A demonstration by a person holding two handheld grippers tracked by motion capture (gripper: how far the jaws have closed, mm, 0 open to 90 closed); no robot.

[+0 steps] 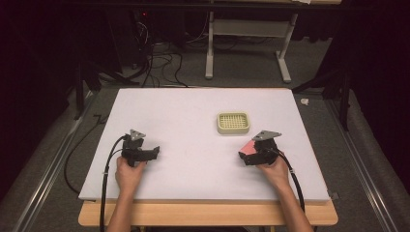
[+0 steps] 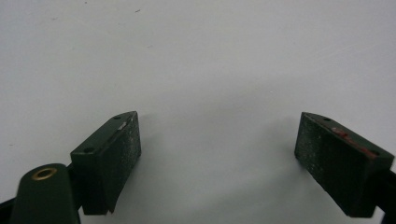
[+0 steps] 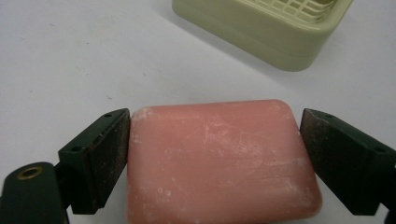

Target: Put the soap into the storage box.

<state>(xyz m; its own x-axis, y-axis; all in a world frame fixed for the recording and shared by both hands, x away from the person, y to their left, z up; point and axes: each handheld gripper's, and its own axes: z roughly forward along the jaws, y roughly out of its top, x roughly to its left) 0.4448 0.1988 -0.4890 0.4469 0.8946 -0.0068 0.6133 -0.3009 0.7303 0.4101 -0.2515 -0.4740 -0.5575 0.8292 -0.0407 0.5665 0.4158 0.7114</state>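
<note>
A pink bar of soap [image 3: 219, 161] lies flat on the white table [image 1: 193, 145] between the jaws of my right gripper [image 3: 215, 121]. The jaws stand wide, one at each end of the bar, close against it or just touching. From above, the soap [image 1: 247, 147] shows at the tip of the right gripper [image 1: 248, 152], near the table's front right. My left gripper [image 1: 154, 152] rests at the front left, open, and between its jaws [image 2: 217, 128] there is just bare table. A pale green soap dish [image 1: 233, 123] with a grid top sits just beyond the soap.
The dish's near corner [image 3: 280, 32] lies a short way ahead of the right gripper's jaws. Each gripper trails a black cable [image 1: 104, 183] over the front edge. Beyond the table stand a desk frame [image 1: 246, 43] and loose floor cables.
</note>
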